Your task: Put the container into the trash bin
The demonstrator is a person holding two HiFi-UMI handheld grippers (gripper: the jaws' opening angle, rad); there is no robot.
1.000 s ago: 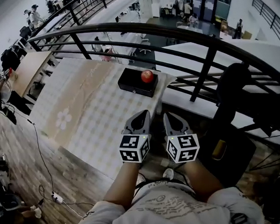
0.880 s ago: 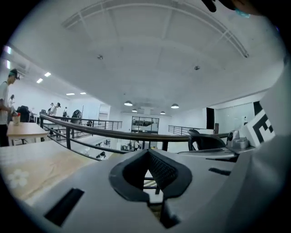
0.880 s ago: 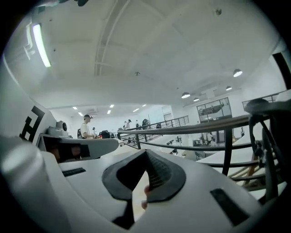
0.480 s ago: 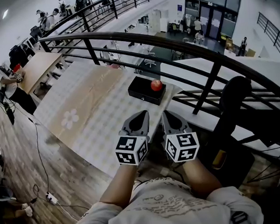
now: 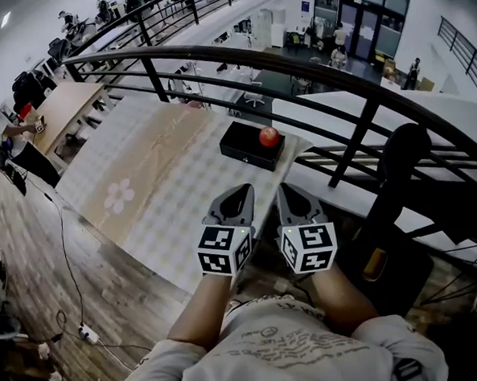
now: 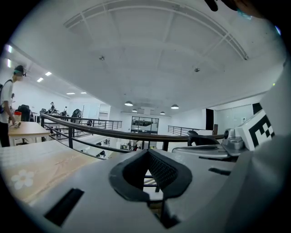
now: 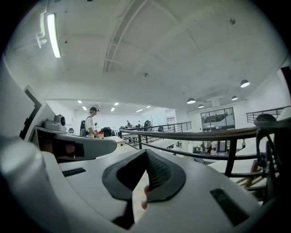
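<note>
At far left of the head view, a checked tablecloth (image 5: 171, 202) with a pale flowered strip covers the table, which runs up to a curved black railing (image 5: 295, 65). Just short of the table's near edge, the left gripper (image 5: 244, 191) is held close to the person's body and nearly level. Its claw is closed tip to tip with nothing in it, which reads as a carrying pose rather than a reach.

Beyond it, the black box-shaped container (image 5: 248, 147) sits on the table's far right corner, close to the railing, with a red round thing (image 5: 269, 135) on its top. It is on the table, well apart from both grippers, and not in any bin.

Beside the left one, the right gripper (image 5: 283, 188) mirrors it, its claw also together and empty. On the floor at far right stands a dark bin-like shape (image 5: 397, 273), probably the trash bin, though I cannot be sure.
</note>
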